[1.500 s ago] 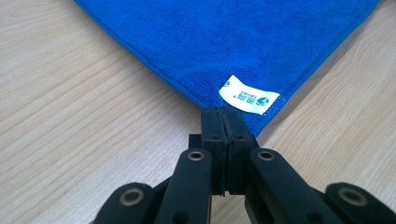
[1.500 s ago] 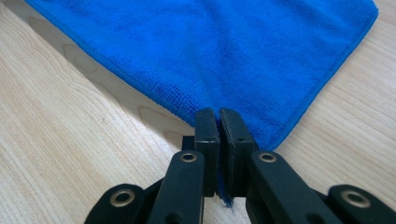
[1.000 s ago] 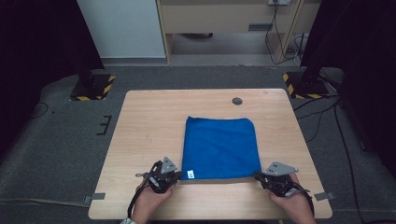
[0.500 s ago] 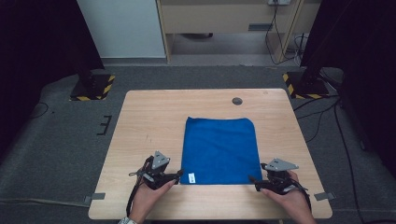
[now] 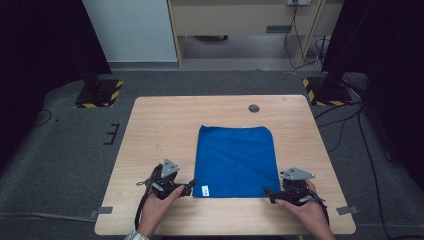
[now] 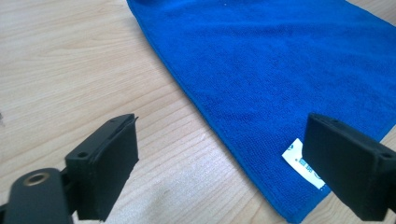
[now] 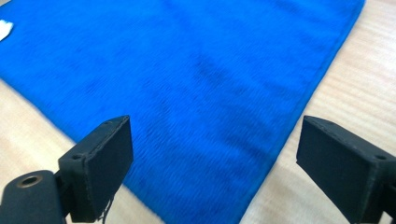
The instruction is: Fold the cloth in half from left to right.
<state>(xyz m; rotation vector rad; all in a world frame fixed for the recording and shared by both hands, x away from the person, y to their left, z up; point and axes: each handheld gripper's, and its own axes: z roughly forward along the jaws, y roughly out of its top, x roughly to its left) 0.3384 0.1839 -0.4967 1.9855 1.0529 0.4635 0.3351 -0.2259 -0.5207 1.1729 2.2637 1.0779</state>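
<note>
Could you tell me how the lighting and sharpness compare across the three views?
High view: the wooden table is evenly lit while the surroundings fall into deep shadow, and the frame is slightly soft. Left gripper view: the blue cloth and its white label read crisp, no glare. Right gripper view: the cloth's weave looks smeared and the picture blurrier.

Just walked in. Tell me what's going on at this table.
A person with a two-jaw gripper in each hand is working on a blue cloth that lies flat on the wooden table. The left gripper sits at the cloth's near corner by the white tag, the right gripper at the other near corner. Both sets of jaws have just been opening and stand apart, gripping nothing.
</note>
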